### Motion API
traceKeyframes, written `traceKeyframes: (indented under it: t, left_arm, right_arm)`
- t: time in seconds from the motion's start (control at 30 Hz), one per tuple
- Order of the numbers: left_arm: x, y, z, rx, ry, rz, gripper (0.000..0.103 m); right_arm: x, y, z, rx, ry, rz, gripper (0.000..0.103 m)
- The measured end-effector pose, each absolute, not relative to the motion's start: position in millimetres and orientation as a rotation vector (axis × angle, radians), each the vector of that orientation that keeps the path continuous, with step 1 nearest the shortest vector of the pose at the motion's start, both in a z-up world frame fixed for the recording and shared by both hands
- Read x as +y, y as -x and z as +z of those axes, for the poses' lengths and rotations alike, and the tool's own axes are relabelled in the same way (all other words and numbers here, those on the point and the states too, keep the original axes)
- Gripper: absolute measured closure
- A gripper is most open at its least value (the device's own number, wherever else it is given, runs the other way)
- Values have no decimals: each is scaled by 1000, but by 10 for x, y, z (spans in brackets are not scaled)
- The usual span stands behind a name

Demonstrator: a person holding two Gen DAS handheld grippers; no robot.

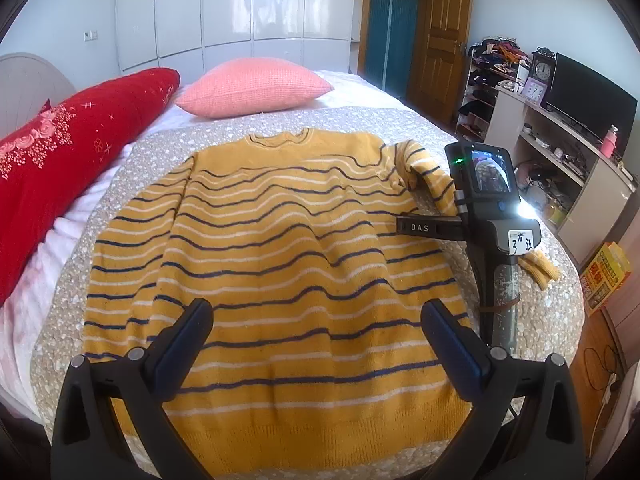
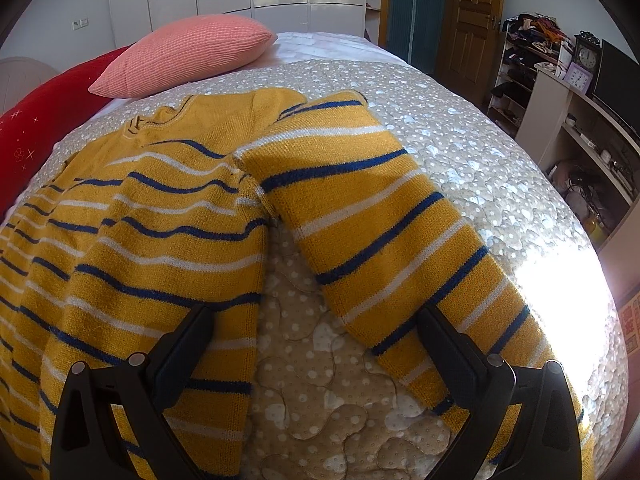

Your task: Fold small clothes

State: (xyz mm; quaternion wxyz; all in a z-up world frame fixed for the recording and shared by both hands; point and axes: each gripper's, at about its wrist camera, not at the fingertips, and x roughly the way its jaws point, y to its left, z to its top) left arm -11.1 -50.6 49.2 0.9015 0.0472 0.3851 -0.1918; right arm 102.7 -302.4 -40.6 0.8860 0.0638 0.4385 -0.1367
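A yellow sweater [image 1: 280, 248] with navy and white stripes lies flat on the bed, collar away from me. My left gripper [image 1: 318, 324] is open and empty above the sweater's lower hem. My right gripper [image 2: 316, 330] is open, low over the gap between the sweater's body [image 2: 140, 240] and its right sleeve [image 2: 380, 220]. One finger is over the body, the other over the sleeve. The right gripper's body and screen show in the left wrist view [image 1: 486, 196], over the sleeve.
The bed has a grey dotted quilt [image 1: 120, 184]. A pink pillow [image 1: 256, 86] and a red bolster [image 1: 76, 144] lie at the far left. A shelf unit with a TV [image 1: 588, 104] and a yellow box [image 1: 604, 276] stand right of the bed.
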Motion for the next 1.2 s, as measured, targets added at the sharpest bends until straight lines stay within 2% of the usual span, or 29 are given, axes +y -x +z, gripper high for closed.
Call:
traceKeyframes:
  t: [1.2]
  left_arm:
    - [115, 14, 280, 807, 75, -368, 0]
  right_arm:
    - [-3021, -1027, -402, 911, -135, -287, 0]
